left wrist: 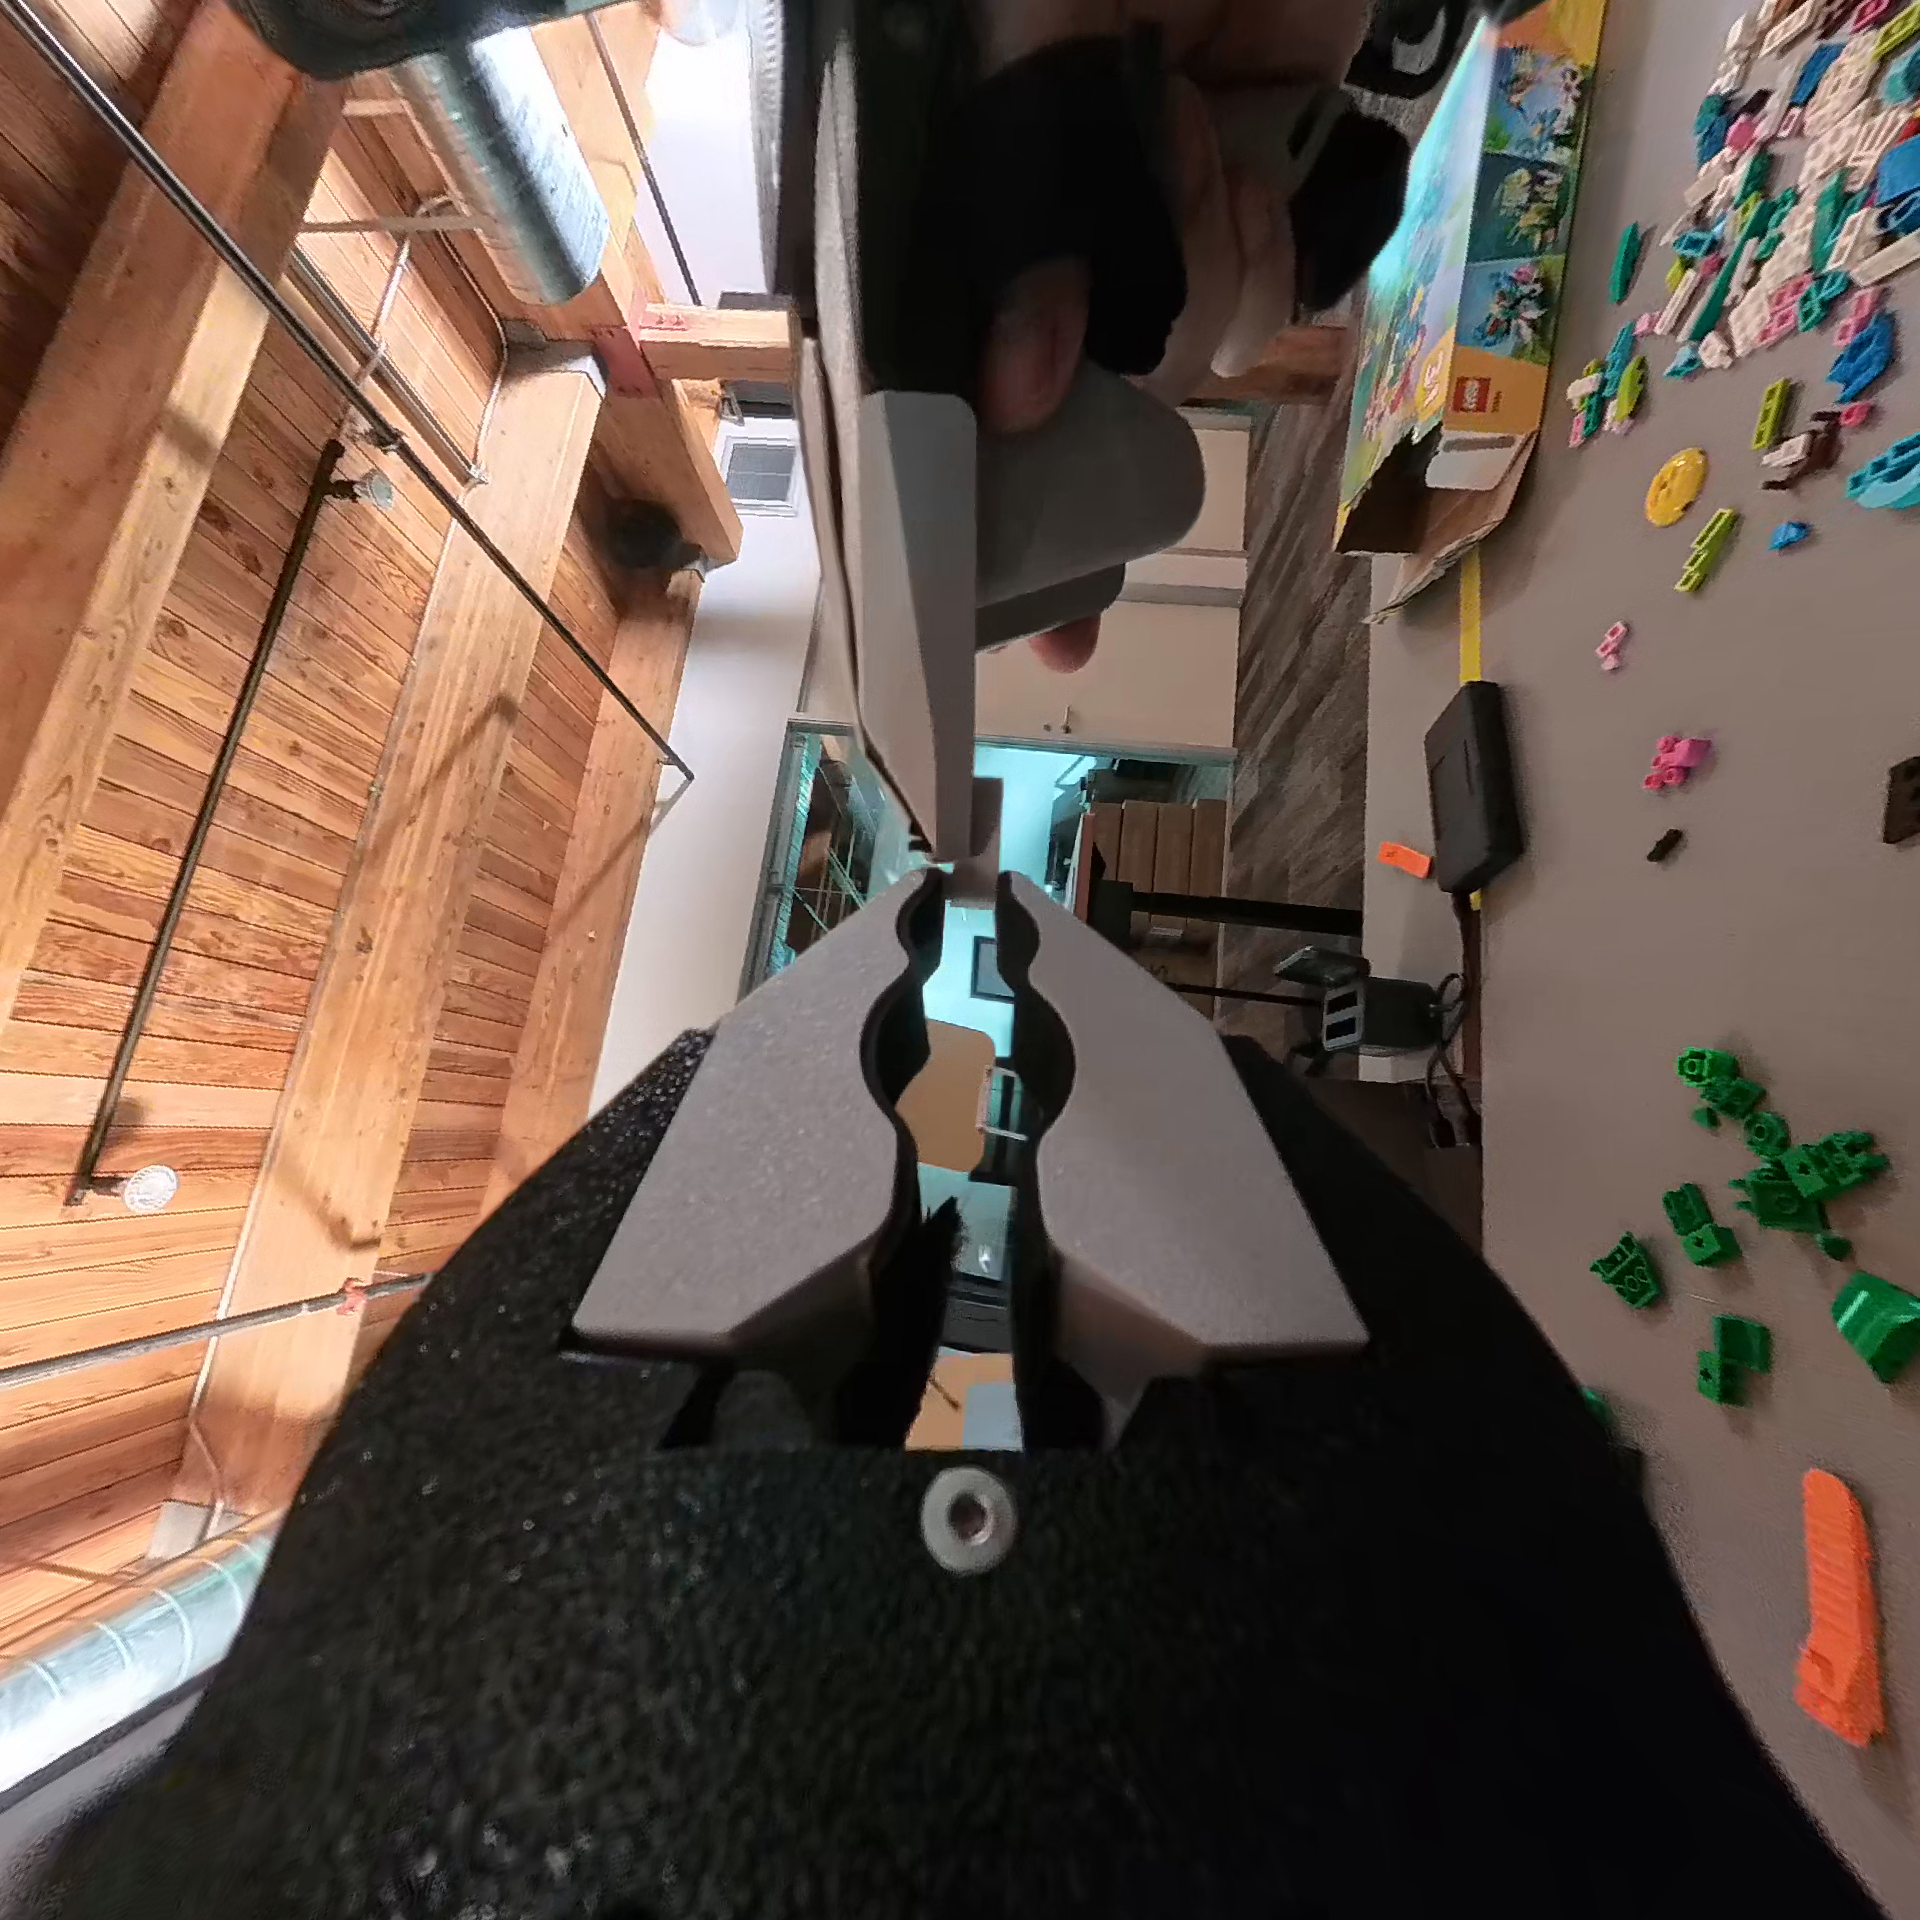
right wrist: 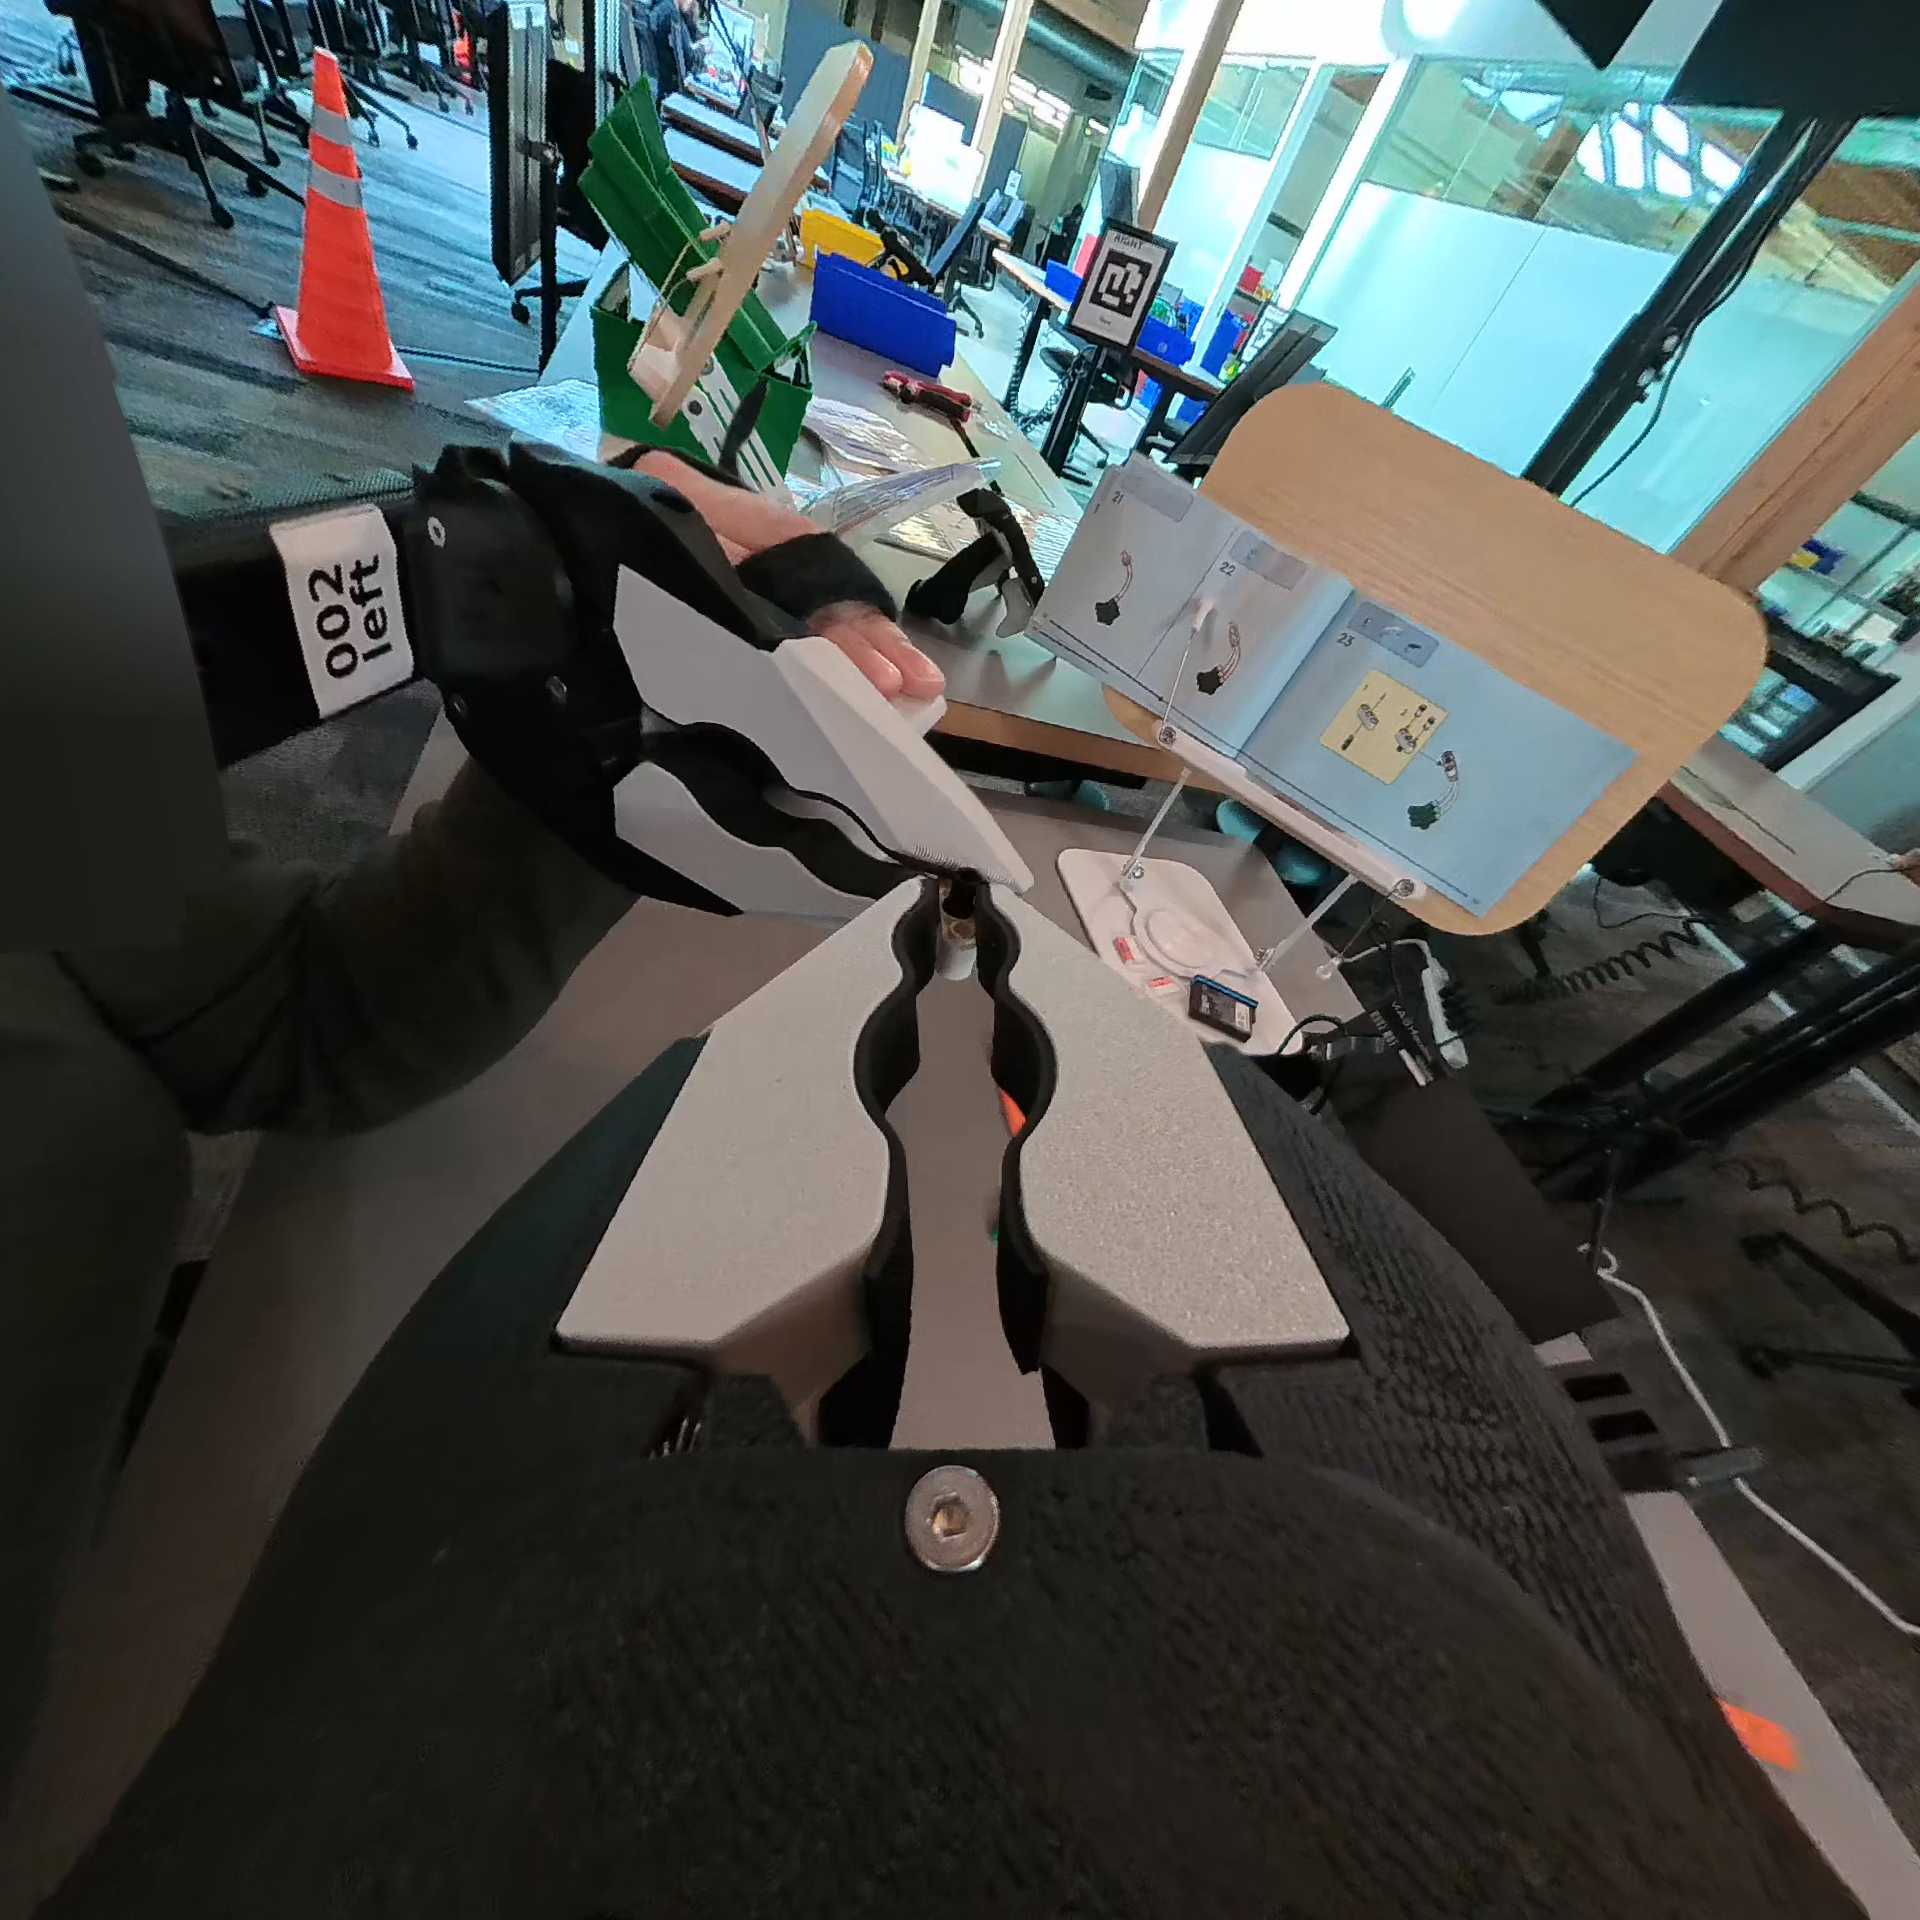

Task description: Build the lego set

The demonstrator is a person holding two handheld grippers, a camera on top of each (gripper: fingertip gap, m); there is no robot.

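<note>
Both grippers meet tip to tip in the air above the grey table (left wrist: 1558, 935). My right gripper (right wrist: 954, 902) is shut on a small white and tan lego piece (right wrist: 953, 940) held between its tips. My left gripper (left wrist: 969, 883) is nearly closed, and a small pale bit shows between its tips. In the right wrist view the left gripper (right wrist: 961, 873) comes in from the left and pinches something thin and dark against the white piece. In the left wrist view the right gripper (left wrist: 951, 831) comes down from the top. The join itself is mostly hidden.
Loose white, teal and pink lego pieces (left wrist: 1787, 187), green pieces (left wrist: 1766, 1184), a yellow disc (left wrist: 1675, 486), an orange brick separator (left wrist: 1839, 1621), the lego box (left wrist: 1475, 270) and a black case (left wrist: 1475, 800) lie on the table. An open instruction booklet (right wrist: 1340, 707) stands on a wooden stand. Only a small space, under 4 cm, lies between the two pairs of fingers.
</note>
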